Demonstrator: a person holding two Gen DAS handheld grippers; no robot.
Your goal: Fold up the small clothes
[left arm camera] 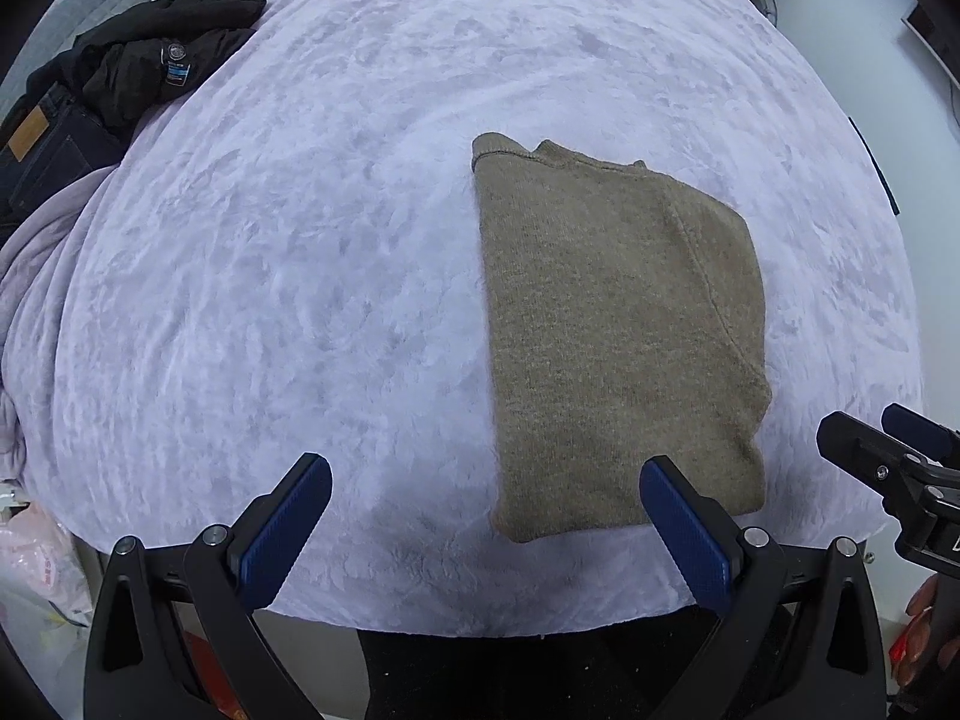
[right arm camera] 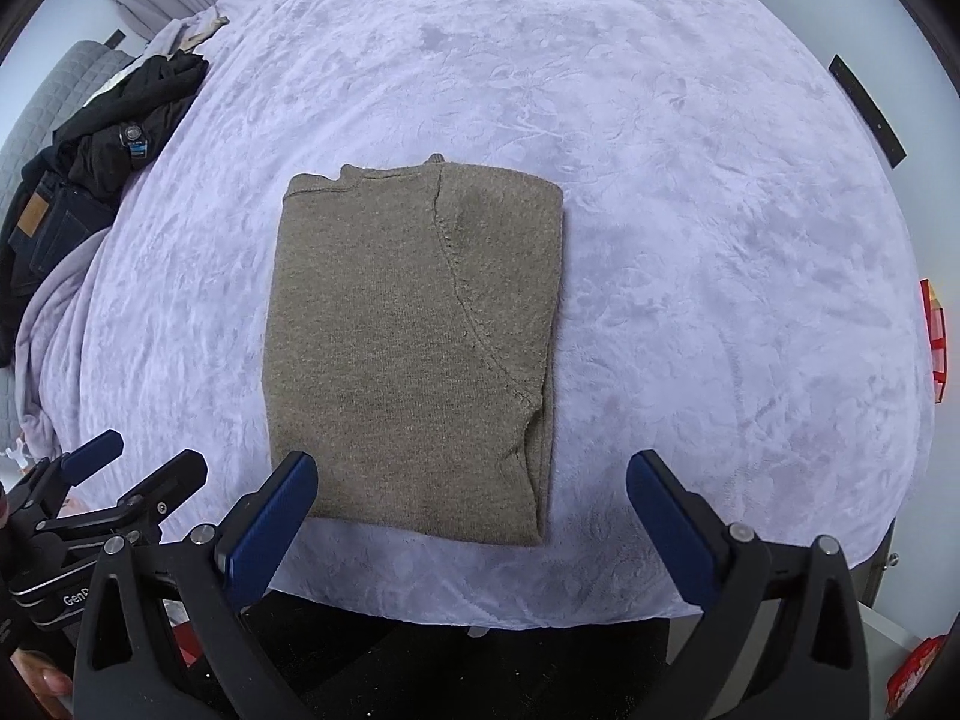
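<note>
A lilac plush blanket [right arm camera: 690, 192] fills nearly all of my view and looks grippy enough to drag at anything slid over it. At the left edge of the frame sits a pile of dark clothes [left arm camera: 138, 54]. The brown knit sweater [right arm camera: 414, 348] lies centre frame in the right wrist view, already folded into a flat rectangle. I judge it soft, limp, fairly light, and thick at the layered edges. I'd pinch its near corners through every layer so the fold holds. My left gripper [left arm camera: 486, 516] and right gripper [right arm camera: 471, 510] both hang at the bottom of their frames, fingers spread wide, grasping nothing.
</note>
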